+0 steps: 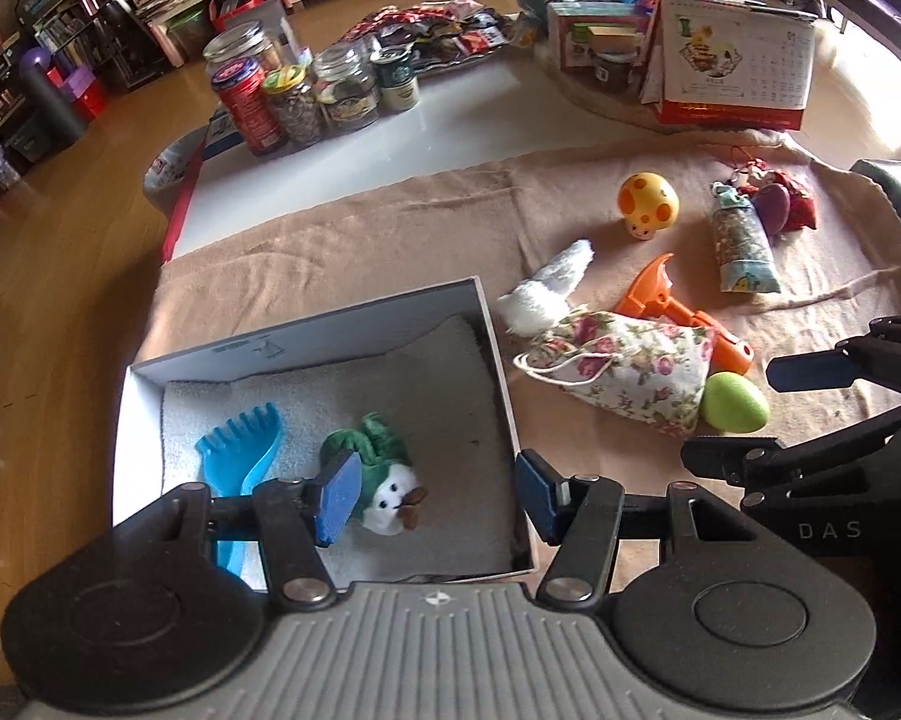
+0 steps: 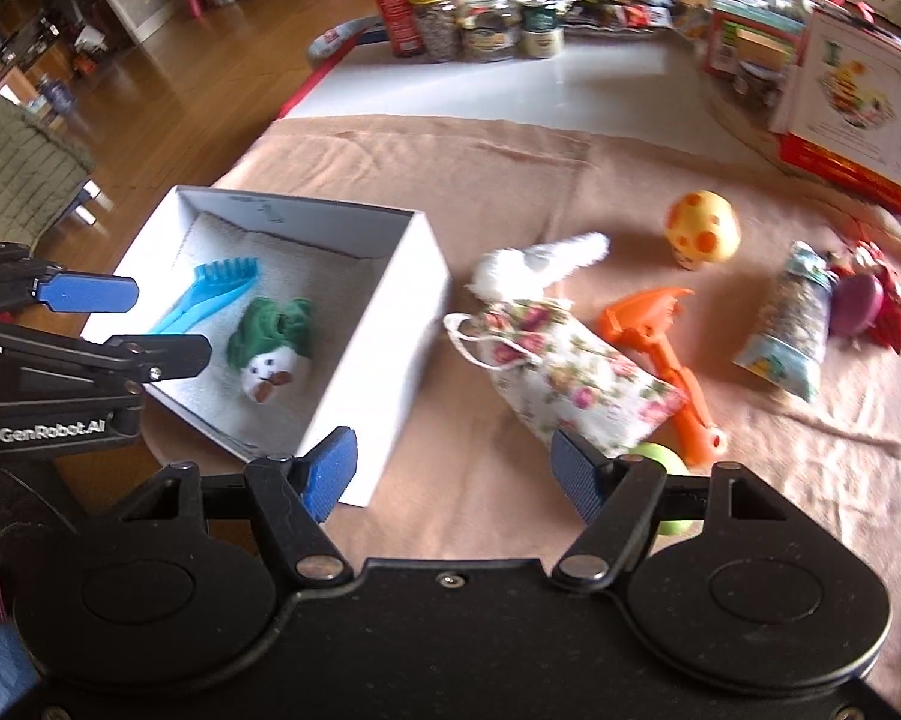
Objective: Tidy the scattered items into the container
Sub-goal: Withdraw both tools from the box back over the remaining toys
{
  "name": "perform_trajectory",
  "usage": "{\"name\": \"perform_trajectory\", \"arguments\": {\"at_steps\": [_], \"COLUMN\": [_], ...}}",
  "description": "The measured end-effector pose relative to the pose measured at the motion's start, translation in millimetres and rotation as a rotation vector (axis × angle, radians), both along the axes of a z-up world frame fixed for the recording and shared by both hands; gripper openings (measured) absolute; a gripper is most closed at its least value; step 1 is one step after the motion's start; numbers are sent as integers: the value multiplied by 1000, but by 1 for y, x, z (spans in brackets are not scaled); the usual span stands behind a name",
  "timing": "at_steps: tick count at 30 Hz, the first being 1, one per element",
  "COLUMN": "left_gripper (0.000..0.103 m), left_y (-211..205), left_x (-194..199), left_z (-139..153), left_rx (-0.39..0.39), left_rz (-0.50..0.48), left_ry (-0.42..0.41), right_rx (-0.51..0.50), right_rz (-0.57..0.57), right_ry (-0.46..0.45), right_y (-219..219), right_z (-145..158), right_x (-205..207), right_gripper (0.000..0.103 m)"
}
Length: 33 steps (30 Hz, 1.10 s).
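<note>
White cardboard box (image 1: 498,354), lined with pale towelling, serves as landmark on the tan cloth (image 1: 342,240). Inside it, at left, lies a blue toy rake (image 1: 243,450); just right of the rake lies a green-capped white plush (image 1: 384,480). The left gripper (image 1: 432,495) hangs above the box interior, jaws spread and empty. Just right of the box lie a white fluffy toy (image 1: 546,291) and a floral drawstring pouch (image 1: 630,369), which overlaps an orange plastic tool (image 1: 666,300) and touches a green egg (image 1: 735,403). Farther right stand a yellow mushroom toy (image 1: 647,203), a patterned packet (image 1: 741,240) and a red charm cluster (image 1: 780,201). The right gripper (image 2: 453,477), jaws spread and empty, hovers over the cloth beside the box's right wall.
</note>
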<state>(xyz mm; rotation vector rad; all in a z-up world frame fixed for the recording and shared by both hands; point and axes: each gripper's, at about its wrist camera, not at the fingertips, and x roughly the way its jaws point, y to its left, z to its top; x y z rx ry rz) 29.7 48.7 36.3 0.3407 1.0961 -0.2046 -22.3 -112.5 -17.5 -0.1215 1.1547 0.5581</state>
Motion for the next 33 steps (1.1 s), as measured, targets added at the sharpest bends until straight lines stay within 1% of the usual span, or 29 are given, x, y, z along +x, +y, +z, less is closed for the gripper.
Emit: {"name": "perform_trajectory", "arguments": {"at_steps": [4, 10, 19, 22, 24, 27, 31, 33], "left_gripper": [59, 59, 59, 59, 59, 59, 59, 59], "left_y": [-43, -119, -223, -252, -268, -281, -285, -292], "left_x": [0, 0, -3, -2, -1, 3, 15, 17], "left_z": [6, 9, 0, -6, -10, -19, -33, -35], "left_rx": [-31, -100, -188, -216, -220, -229, -300, -333], "left_rz": [-48, -128, -202, -202, -202, -178, -88, -86], "left_ry": [-1, 26, 61, 73, 72, 66, 102, 129], "right_rx": [-7, -20, -46, -55, -62, -73, -78, -76], "right_rz": [-71, -183, -341, -389, -422, -466, -507, -522], "right_ry": [-2, 0, 35, 52, 59, 72, 94, 107], "right_y": [-42, -105, -191, -215, -230, -248, -264, -268], "right_z": [0, -1, -19, -27, -32, -39, -49, -54], "right_x": [7, 16, 30, 37, 43, 53, 67, 74], "right_gripper": [69, 69, 69, 69, 69, 69, 69, 69]}}
